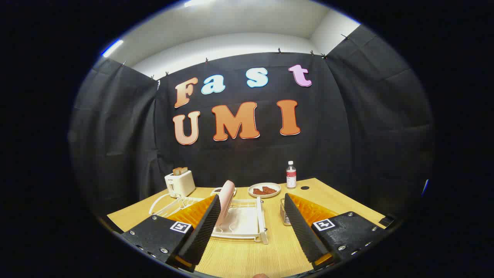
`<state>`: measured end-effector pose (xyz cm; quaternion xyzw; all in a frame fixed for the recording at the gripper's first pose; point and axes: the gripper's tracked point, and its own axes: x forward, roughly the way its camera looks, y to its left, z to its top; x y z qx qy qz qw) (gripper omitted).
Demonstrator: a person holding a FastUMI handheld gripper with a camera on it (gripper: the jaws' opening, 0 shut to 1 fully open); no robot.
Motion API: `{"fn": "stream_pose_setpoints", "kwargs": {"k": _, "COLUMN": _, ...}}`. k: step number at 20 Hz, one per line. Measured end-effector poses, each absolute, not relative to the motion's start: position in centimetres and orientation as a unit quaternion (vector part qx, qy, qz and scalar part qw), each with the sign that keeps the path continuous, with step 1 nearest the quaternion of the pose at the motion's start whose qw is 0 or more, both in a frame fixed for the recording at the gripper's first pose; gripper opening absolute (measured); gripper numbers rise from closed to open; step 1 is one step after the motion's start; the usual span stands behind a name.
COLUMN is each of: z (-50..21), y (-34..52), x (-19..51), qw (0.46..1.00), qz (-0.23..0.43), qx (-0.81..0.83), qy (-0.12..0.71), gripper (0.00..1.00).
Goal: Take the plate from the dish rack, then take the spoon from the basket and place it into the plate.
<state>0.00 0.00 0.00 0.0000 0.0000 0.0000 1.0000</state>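
A pale pink plate [226,200] stands on edge in the white wire dish rack [261,220] on the wooden table. It sits just ahead of my left finger and partly behind its tip. A small wire basket [285,213] stands right of the rack, next to my right finger; I cannot make out the spoon in it. My gripper [252,202] is open, with the rack's tray showing between the fingers and nothing held.
A white toaster [179,183] with bread stands at the back left. A white plate with brown food [264,190] and a water bottle [291,175] stand at the back. A small bowl [217,190] sits behind the rack. Black cloth walls close the booth.
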Motion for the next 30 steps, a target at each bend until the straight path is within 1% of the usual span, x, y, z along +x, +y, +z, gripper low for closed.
{"fn": "stream_pose_setpoints", "kwargs": {"k": 10, "z": -2.7, "y": 0.7, "x": 1.1, "qw": 0.999, "qz": 0.006, "qx": 0.017, "qy": 0.040, "gripper": 0.98}}
{"fn": "stream_pose_setpoints", "kwargs": {"k": 22, "z": -2.9, "y": 3.2, "x": 2.8, "qw": 0.998, "qz": 0.006, "qx": -0.004, "qy": 0.057, "gripper": 0.99}}
{"fn": "stream_pose_setpoints", "kwargs": {"k": 26, "z": -2.5, "y": 4.4, "x": 4.5, "qw": 0.998, "qz": 0.013, "qx": 0.001, "qy": 0.069, "gripper": 0.98}}
{"fn": "stream_pose_setpoints", "kwargs": {"k": 30, "z": -2.4, "y": 5.6, "x": 7.8, "qw": 0.995, "qz": 0.025, "qx": -0.014, "qy": 0.099, "gripper": 0.99}}
